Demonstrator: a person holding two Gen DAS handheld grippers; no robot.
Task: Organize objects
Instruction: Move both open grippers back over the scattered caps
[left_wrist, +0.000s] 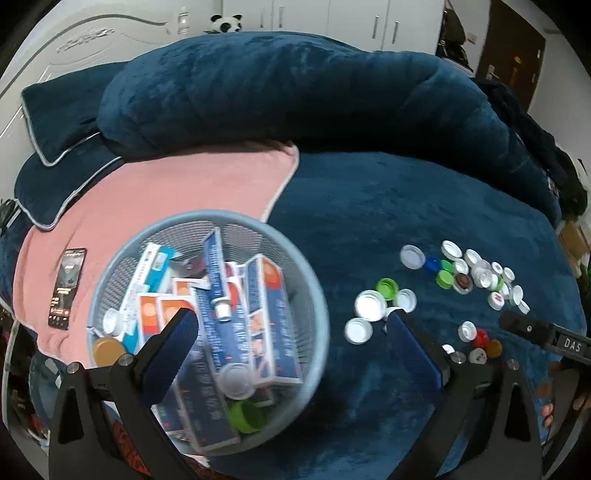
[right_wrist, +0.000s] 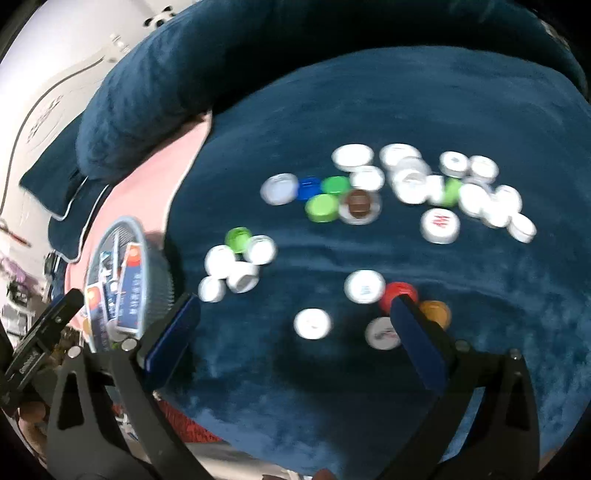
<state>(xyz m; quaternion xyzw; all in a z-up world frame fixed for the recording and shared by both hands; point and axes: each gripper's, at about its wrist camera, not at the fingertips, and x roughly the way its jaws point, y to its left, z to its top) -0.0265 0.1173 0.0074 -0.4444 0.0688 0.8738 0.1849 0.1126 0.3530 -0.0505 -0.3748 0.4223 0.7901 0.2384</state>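
Both tools look alike: the left gripper (left_wrist: 291, 325) and right gripper (right_wrist: 295, 314) have black angular plastic arms with triangular cut-outs, round silver screws at the joints, and flat dark-blue pads (left_wrist: 173, 347) lining each finger.

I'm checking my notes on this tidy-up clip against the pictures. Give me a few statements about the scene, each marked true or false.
1. The mesh basket already holds medicine boxes. True.
2. The left gripper is shut on a bottle cap. False: its jaws stand wide open and hold nothing.
3. Many bottle caps lie loose on the blue blanket. True.
4. The phone lies in the basket. False: it lies on the pink towel beside it.
5. The right gripper is open above the caps. True.
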